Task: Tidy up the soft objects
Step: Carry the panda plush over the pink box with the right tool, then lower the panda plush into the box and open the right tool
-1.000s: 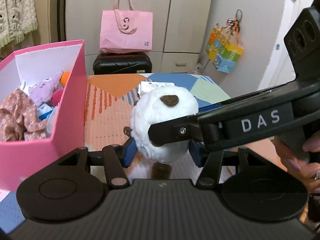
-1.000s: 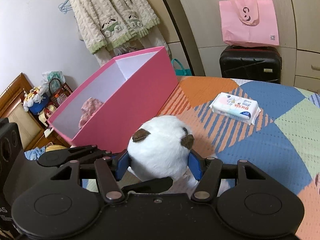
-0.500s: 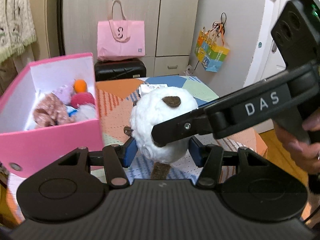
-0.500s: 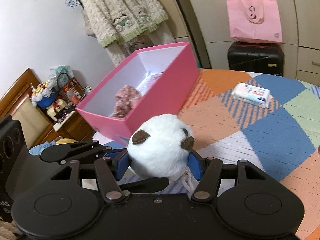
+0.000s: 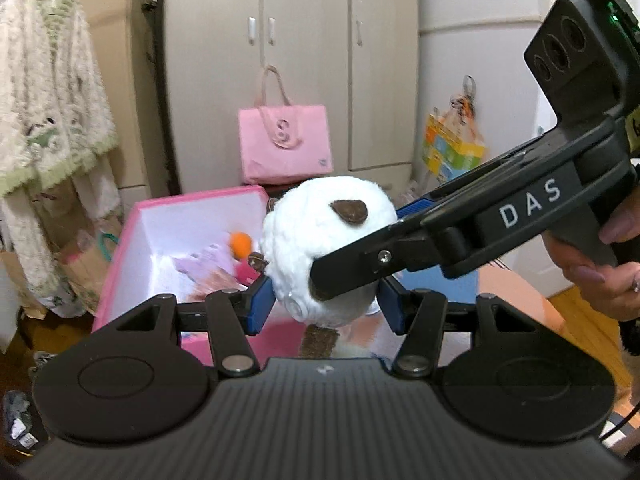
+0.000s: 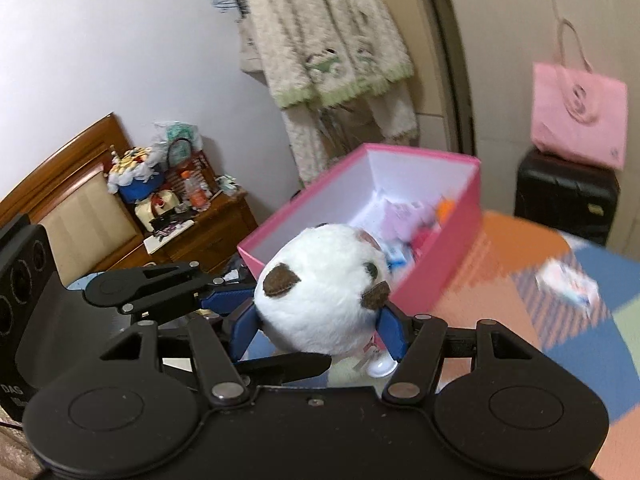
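Because the right gripper [image 5: 340, 276] crosses in front of the white plush toy [image 5: 320, 240] in the left wrist view, the toy's lower right side is covered, and its underside is lost behind the left gripper [image 5: 324, 306]. The soft things lying in the pink box [image 6: 468, 216] are smeared by blur, so only an orange ball [image 5: 240, 243] and pinkish shapes can be made out; the packet [image 6: 568, 284] on the patchwork table [image 6: 500, 280] is blurred too. The toy is held in the air in front of the box's near wall, clear of the table. It is nearly round, so no long axis shows; its brown ears sit on top and a brown strip hangs down beneath. Both grippers stand partly apart with their blue pads pressed into the toy's sides. A hand [image 5: 600, 280] grasps the right gripper's handle.
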### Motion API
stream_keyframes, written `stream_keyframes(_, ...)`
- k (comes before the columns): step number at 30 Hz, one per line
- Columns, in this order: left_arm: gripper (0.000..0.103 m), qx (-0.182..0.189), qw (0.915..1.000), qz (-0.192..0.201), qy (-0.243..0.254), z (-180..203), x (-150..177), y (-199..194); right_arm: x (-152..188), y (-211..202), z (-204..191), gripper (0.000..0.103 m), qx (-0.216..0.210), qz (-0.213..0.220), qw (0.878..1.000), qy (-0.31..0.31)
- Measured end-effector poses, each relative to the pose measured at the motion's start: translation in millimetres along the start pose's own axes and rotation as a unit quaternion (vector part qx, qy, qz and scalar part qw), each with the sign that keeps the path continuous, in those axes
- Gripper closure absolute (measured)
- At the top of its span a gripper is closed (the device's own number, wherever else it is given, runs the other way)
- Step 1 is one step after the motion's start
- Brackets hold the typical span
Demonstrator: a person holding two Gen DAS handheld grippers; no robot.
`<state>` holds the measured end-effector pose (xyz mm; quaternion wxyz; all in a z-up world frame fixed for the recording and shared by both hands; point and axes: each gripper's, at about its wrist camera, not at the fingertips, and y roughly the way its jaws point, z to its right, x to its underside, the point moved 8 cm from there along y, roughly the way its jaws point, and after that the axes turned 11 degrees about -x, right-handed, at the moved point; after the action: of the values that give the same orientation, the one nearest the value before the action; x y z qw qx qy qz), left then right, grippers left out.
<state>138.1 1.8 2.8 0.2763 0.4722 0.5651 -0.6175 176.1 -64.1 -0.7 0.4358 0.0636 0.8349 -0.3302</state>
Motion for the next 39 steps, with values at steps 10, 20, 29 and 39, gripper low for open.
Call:
stream_keyframes(10, 0.049, -0.050, 0.9985, 0.004, -0.023, -67, -26, 45, -62, 60, 6, 0.035, -0.042, 0.006, 0.999, -0.024)
stream_keyframes(20, 0.049, -0.063, 0.9960, -0.052, -0.036, -116, -12, 116, -82, 138, 52, 0.035, -0.057, -0.045, 0.997, 0.032)
stream_keyframes(29, 0.049, -0.076, 0.9933, -0.086, -0.016, -125, 8, 137, -73, 172, 66, 0.035, -0.049, -0.072, 0.996, 0.036)
stream_keyframes(39, 0.042, -0.120, 0.9895, -0.078, 0.016, -127, 5, 143, -73, 184, 78, 0.029, 0.001, -0.089, 0.996, 0.009)
